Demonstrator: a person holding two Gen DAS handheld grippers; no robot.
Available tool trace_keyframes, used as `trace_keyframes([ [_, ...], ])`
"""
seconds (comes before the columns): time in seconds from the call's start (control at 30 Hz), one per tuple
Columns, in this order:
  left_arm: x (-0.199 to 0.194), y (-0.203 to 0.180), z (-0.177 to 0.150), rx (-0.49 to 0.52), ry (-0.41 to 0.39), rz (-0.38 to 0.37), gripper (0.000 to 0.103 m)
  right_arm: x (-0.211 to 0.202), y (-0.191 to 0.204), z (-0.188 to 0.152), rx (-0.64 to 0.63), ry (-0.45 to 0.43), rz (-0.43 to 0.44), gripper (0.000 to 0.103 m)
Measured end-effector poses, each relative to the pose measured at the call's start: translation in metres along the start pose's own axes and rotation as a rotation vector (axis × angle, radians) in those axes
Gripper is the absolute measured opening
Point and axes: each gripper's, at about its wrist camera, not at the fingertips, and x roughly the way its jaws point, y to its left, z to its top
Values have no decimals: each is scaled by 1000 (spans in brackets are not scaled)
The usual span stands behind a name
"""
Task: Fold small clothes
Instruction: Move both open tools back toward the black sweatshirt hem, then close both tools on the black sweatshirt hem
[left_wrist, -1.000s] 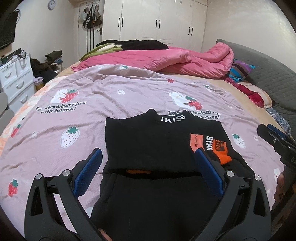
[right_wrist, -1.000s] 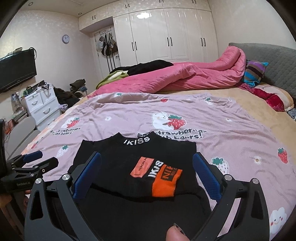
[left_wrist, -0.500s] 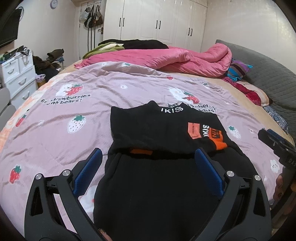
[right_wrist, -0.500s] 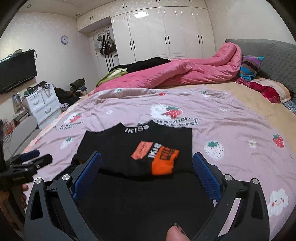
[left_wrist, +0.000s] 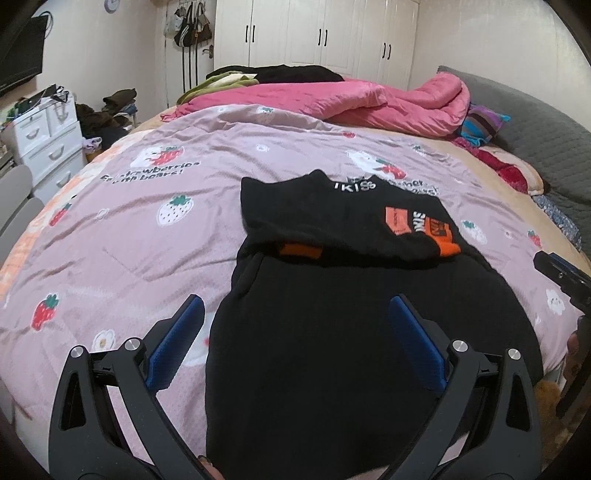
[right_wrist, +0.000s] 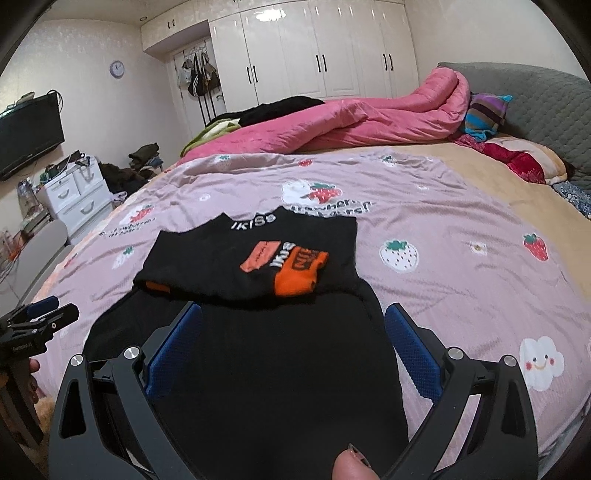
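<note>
A small black garment (left_wrist: 332, 314) with orange patches and white "IKISS" lettering lies flat on the pink strawberry bedspread (left_wrist: 147, 221). Its sleeves are folded across the chest, and its lower part reaches the bed's near edge. It also shows in the right wrist view (right_wrist: 266, 350). My left gripper (left_wrist: 295, 345) is open and empty above the garment's lower left part. My right gripper (right_wrist: 293, 343) is open and empty above the lower right part. Each gripper shows at the edge of the other's view, the right one (left_wrist: 561, 277) and the left one (right_wrist: 40, 317).
A rumpled pink duvet (left_wrist: 351, 103) and dark clothes lie at the far side of the bed. Pillows (left_wrist: 491, 125) and a grey headboard are at the right. A white drawer unit (left_wrist: 48, 136) stands left of the bed, with wardrobes behind.
Both grippers have drawn back toward the near edge of the bed, so more of the garment's lower part shows. Both stay open. The garment has not moved.
</note>
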Motion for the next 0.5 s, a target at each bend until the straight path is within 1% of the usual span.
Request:
trace_keyframes([
  [0.17,-1,1,-10,5,23,9,94,-2,-6,-11,9,35,0,98],
  [0.37,0,6,-23,13,57,33,94,-2,-15,-26,24,78,-18,98],
  [0.5,2,10,-29,18,79,57,94,-3,-20,-32,38,91,-22,98],
])
